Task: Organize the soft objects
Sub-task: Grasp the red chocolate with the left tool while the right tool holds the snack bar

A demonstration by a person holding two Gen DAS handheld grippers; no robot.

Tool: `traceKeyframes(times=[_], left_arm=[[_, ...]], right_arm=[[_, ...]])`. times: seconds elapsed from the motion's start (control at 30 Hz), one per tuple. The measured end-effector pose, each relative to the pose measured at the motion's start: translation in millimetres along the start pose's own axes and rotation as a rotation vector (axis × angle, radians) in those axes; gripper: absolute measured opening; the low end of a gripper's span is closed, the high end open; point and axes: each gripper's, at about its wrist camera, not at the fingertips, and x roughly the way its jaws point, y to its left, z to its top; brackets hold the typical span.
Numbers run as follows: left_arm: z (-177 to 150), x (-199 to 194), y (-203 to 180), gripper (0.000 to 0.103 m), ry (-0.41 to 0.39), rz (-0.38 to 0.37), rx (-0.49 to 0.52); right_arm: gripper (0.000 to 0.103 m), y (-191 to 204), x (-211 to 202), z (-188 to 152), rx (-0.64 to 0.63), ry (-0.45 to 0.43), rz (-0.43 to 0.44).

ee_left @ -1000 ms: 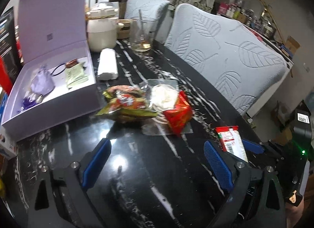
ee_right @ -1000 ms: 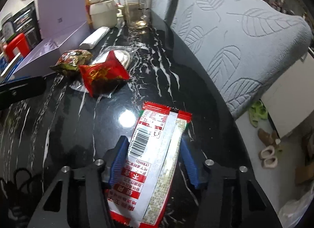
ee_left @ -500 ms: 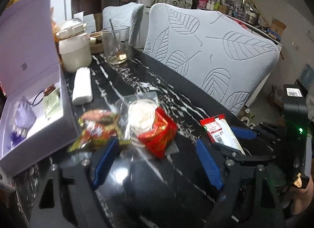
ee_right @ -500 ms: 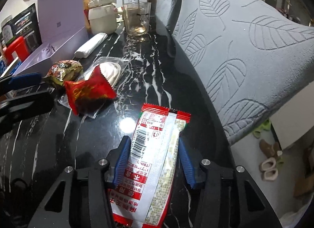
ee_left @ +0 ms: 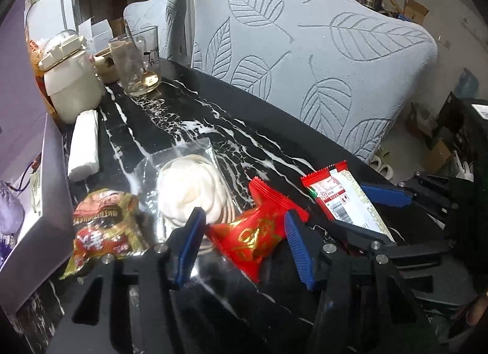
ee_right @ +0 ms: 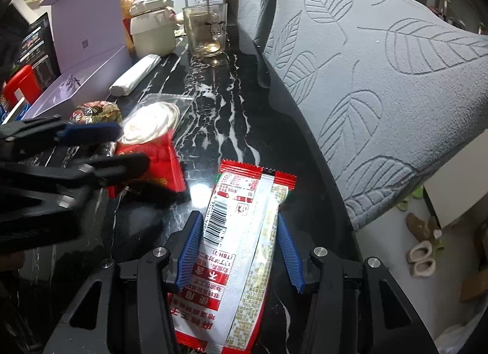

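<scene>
Red crinkly snack packet (ee_left: 259,235) is lying on the black marbled table (ee_left: 195,128) between the left gripper's (ee_left: 244,244) spread blue fingers, while the right gripper (ee_right: 238,250) is bracketing, unclosed, a long white-and-red sachet (ee_right: 238,250).

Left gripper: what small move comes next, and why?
Probably close the left gripper on the red snack packet. Its open fingers already straddle the packet on the table, with a gap visible on each side.
</scene>
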Motion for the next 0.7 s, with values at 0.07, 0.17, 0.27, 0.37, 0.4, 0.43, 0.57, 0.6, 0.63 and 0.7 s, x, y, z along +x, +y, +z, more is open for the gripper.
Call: traceKeyframes(times=[0.07, 0.17, 0.27, 0.37, 0.4, 0.43, 0.57, 0.6, 0.63, 0.7], left_arm=[[1, 0, -3, 0.053, 0.003, 0.008, 0.019], [-3, -3, -7, 0.053, 0.011, 0.012, 0.041], [-8, -3, -6, 0.053, 0.042, -0.025, 0.012], [-14, -1, -4, 0.053, 0.067, -0.06, -0.022], [-16, 1, -4, 0.053, 0.075, -0.059, -0.025], [-17, 2, -5, 0.053, 0.08, -0.057, -0.029], [-18, -3, -3, 0.053, 0.067, -0.089, -0.067], [-18, -4, -3, 0.053, 0.064, -0.091, -0.071], [-18, -6, -3, 0.053, 0.057, -0.09, -0.074], [-18, -12, -4, 0.053, 0.035, -0.08, -0.078]], right_arm=[[0.049, 0, 0, -1, 0.002, 0.001, 0.003], [0.049, -1, -2, -2, 0.009, 0.001, 0.009], [0.049, 0, -3, -3, 0.013, 0.0, 0.014], [0.049, -1, -5, -6, 0.02, 0.0, 0.021], [0.049, -1, -6, -7, 0.021, 0.0, 0.023], [0.049, -1, -6, -7, 0.023, -0.001, 0.026], [0.05, -3, -10, -12, 0.034, -0.002, 0.036], [0.05, -4, -11, -13, 0.037, -0.003, 0.037], [0.05, -4, -12, -14, 0.039, -0.004, 0.037], [0.049, -5, -13, -16, 0.044, -0.005, 0.036]])
